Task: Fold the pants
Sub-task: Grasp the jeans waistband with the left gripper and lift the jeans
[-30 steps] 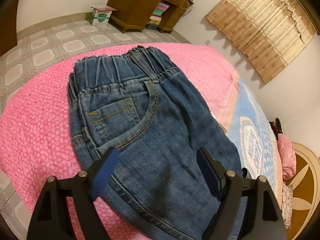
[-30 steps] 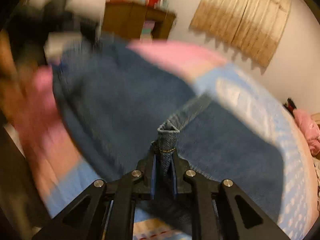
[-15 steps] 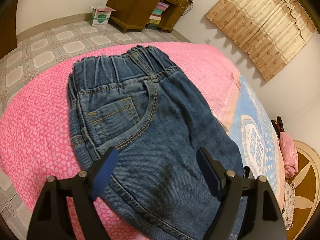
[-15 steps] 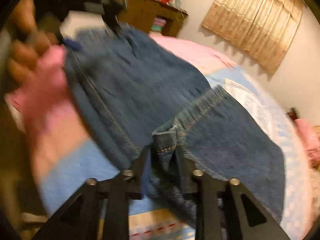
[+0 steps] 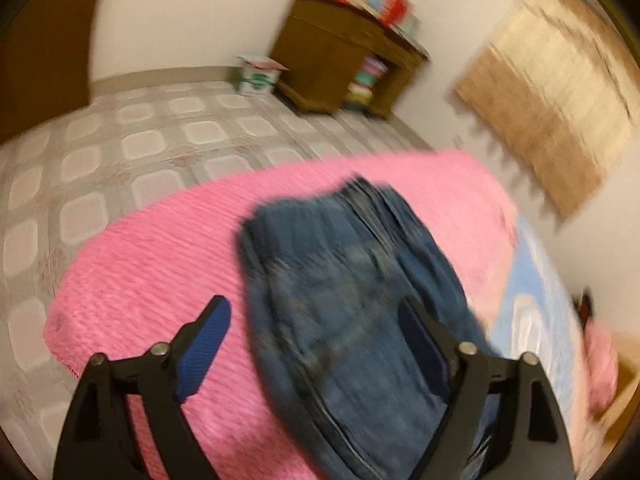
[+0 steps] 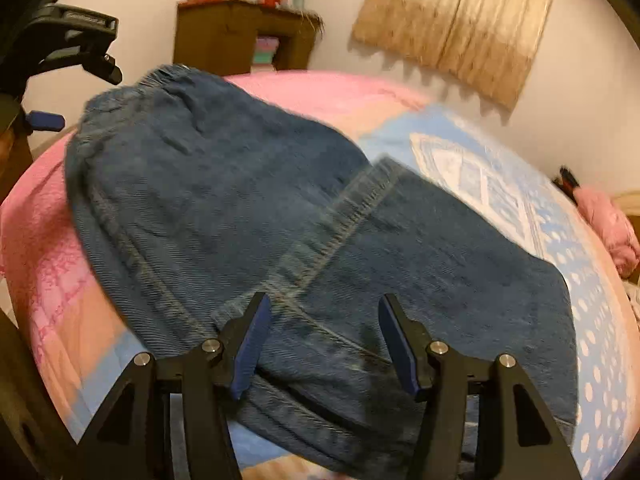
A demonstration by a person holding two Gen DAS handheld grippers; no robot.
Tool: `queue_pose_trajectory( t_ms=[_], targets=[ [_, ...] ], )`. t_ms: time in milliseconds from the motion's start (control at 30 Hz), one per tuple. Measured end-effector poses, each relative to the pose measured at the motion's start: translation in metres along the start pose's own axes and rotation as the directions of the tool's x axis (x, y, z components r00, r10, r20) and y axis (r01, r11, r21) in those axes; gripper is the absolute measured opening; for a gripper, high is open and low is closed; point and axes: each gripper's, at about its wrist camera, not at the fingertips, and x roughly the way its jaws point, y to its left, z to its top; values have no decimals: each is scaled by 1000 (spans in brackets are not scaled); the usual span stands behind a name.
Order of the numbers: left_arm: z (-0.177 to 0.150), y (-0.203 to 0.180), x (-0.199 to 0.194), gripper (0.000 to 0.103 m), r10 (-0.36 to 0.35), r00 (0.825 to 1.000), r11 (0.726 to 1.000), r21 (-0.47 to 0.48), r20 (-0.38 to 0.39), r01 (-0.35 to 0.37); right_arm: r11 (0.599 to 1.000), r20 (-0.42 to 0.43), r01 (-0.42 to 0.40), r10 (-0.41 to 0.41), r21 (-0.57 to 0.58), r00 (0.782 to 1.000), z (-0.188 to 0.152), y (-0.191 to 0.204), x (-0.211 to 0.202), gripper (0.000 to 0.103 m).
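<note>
denim pants (image 6: 224,200) lie folded on the bed's pink cover (image 5: 152,272), both claws free of them.

the right claw (image 6: 324,312) has just been opening and now gapes over the hem, gripping nothing. the left claw (image 5: 316,320) has just been opening too and stands wide, empty, above the waistband end. a wooden cabinet (image 6: 224,40) stands by the far wall.

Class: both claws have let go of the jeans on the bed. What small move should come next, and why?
Probably lower the right claw, whose jaws have just been opening, onto the far leg hem of the jeans. They lie folded lengthwise, legs stacked on the bed cover, so the bottom half can fold toward the waistband.
</note>
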Motion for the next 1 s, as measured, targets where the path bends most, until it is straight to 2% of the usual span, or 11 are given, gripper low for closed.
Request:
queue_pose_trajectory(
  t_ms=[100,167,233,300,367,400,633,733,800,900,1000],
  targets=[
    [8,27,13,94,-13,999,993,-121,-40,9,993,-42,-73,77,92,996,1,-19,-6,58],
    [7,37,29,94,-84,991,977,-202,-99,63,991,-14,-76,78,115,997,-2,-32,-18,58],
    [3,41,50,94,-162,972,956,-273,-172,111,991,29,-87,84,102,996,-9,-35,-40,58],
    [4,32,54,97,-133,978,963,-253,-158,90,993,48,-83,79,83,996,-16,-35,-56,58],
    [6,22,59,97,-177,973,961,-239,-145,139,994,51,-78,74,82,996,-26,-34,-67,58],
    [7,20,66,103,-211,964,953,-252,-160,166,993,50,-80,76,85,996,-28,-35,-70,58],
    [7,41,77,100,-317,945,879,-400,-86,259,990,11,-85,85,108,996,-45,-34,-71,58],
    [6,42,78,77,-298,950,896,-372,-96,243,987,8,-94,93,132,996,-43,-36,-69,58],
    [5,44,79,40,-298,948,898,-368,-110,240,983,5,-98,98,155,995,-43,-39,-68,58],
    [1,56,83,34,-365,924,851,-443,-113,282,980,5,-93,94,175,996,-45,-42,-69,58],
    [0,55,80,30,-366,924,855,-434,-116,284,977,6,-79,79,199,997,-47,-50,-73,58]
  ],
)
